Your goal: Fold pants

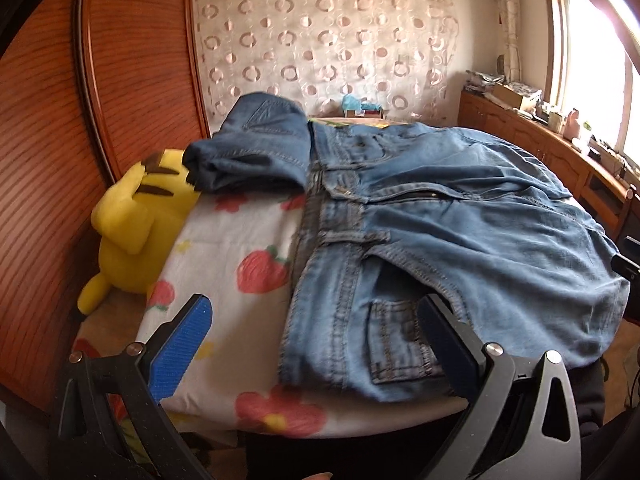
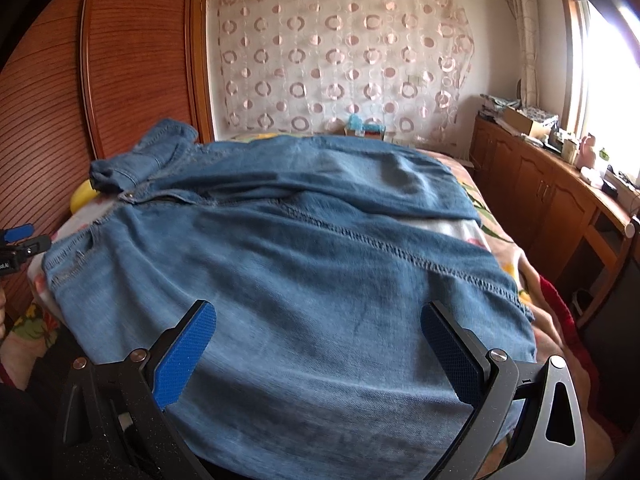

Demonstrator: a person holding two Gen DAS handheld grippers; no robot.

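Pants (image 1: 460,232) lie spread on the bed (image 1: 224,240), waistband at 9 o'clock in my left view, legs running toward 3. My left hand-held gripper (image 1: 316,344) hangs over the waistband corner, jaws wide apart, nothing held. My right hand-held gripper (image 2: 320,352) hangs over the leg fabric, likewise spread and empty. Yellow plush toy (image 1: 128,232) at 9 o'clock, touching a second folded denim piece (image 1: 256,148).

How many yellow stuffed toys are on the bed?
1. The yellow plush toy sits at the bed's left edge, against the wooden wardrobe, beside the folded dark jeans. In the right wrist view only a yellow sliver shows. Others could be hidden under the jeans.
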